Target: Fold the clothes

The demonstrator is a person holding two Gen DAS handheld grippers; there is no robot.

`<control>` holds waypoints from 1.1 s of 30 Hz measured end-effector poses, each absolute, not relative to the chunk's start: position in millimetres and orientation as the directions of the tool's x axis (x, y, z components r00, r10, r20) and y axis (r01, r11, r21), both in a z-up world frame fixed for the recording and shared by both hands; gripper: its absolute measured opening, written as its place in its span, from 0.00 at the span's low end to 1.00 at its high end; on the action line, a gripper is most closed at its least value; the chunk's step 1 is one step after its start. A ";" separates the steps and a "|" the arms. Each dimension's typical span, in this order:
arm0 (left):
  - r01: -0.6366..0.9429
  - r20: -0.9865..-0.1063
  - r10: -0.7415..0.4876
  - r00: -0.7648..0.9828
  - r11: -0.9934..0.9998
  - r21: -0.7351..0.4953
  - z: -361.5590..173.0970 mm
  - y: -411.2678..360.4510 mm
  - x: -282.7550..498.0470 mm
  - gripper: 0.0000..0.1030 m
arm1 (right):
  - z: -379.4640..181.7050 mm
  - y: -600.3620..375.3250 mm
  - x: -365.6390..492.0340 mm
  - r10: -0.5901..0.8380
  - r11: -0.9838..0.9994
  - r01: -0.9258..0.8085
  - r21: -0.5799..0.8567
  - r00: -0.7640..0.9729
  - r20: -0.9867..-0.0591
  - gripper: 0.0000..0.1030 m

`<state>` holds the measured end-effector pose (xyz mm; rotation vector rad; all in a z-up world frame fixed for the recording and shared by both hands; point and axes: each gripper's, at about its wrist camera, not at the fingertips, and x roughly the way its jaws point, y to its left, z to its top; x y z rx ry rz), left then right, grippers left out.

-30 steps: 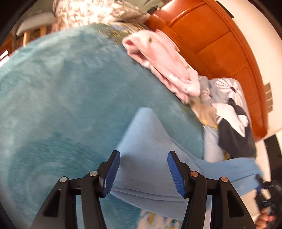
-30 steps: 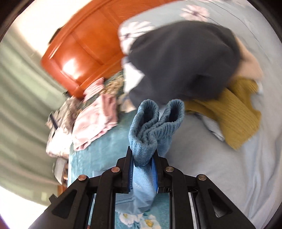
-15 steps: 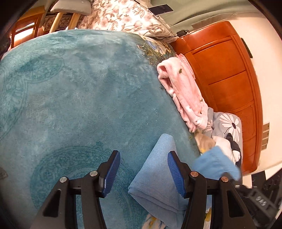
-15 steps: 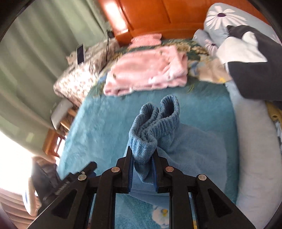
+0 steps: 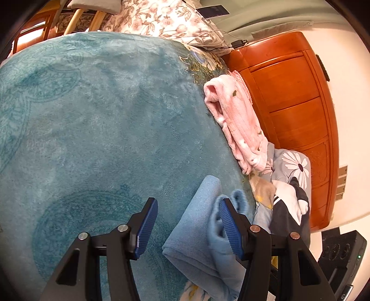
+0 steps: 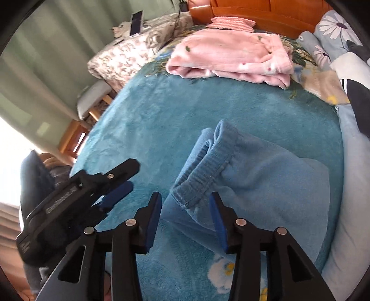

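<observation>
Left wrist view: low over teal blanket (image 5: pixel 104 120), close, facing toward wooden headboard (image 5: pixel 293 111) at its right edge. Right wrist view: slightly higher, looking along bed toward same headboard (image 6: pixel 254 11) at top. Both share teal blanket (image 6: pixel 185 104), folded pink garment (image 5: pixel 238 125) (image 6: pixel 231 55), light blue garment (image 5: pixel 198 231) (image 6: pixel 266 180). Left gripper (image 6: pixel 115 183) visible in right view, lower left.

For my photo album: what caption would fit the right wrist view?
Open right gripper over folded light blue pants on a teal blanket, folded pink garment beyond.
</observation>
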<state>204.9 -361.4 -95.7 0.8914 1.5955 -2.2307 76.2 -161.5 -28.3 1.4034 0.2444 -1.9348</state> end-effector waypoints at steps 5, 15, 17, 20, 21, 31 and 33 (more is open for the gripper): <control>0.448 -0.571 0.176 -0.802 -0.454 -0.770 -82.3 -347.6 188.8 0.58 | -24.1 -122.9 53.7 -0.438 -0.780 0.566 0.268 -0.187 -0.879 0.43; 0.294 -0.627 0.242 -0.741 -0.722 -0.627 -67.0 -291.7 135.5 0.58 | -48.7 -38.7 14.0 -0.379 -0.881 0.371 0.292 -0.186 -0.906 0.43; 0.298 -0.655 0.244 -0.715 -0.741 -0.602 -71.0 -285.8 131.0 0.57 | -54.3 -28.5 11.2 -0.374 -0.890 0.344 0.298 -0.179 -0.910 0.43; 0.308 -0.670 0.236 -0.704 -0.748 -0.588 -74.6 -285.3 133.0 0.33 | -63.4 -16.0 6.8 -0.377 -0.899 0.300 0.319 -0.161 -0.912 0.43; 0.313 -0.669 0.240 -0.704 -0.741 -0.595 -76.5 -287.1 134.7 0.13 | -66.2 -12.6 5.5 -0.379 -0.901 0.287 0.325 -0.156 -0.912 0.43; 0.255 -0.542 0.265 -0.797 -0.666 -0.701 -65.0 -300.5 154.8 0.10 | -79.9 5.1 2.8 -0.405 -0.900 0.230 0.370 -0.132 -0.905 0.43; 0.266 -0.526 0.250 -0.813 -0.645 -0.717 -61.6 -306.4 162.5 0.10 | -81.8 7.8 2.5 -0.411 -0.899 0.222 0.377 -0.128 -0.903 0.43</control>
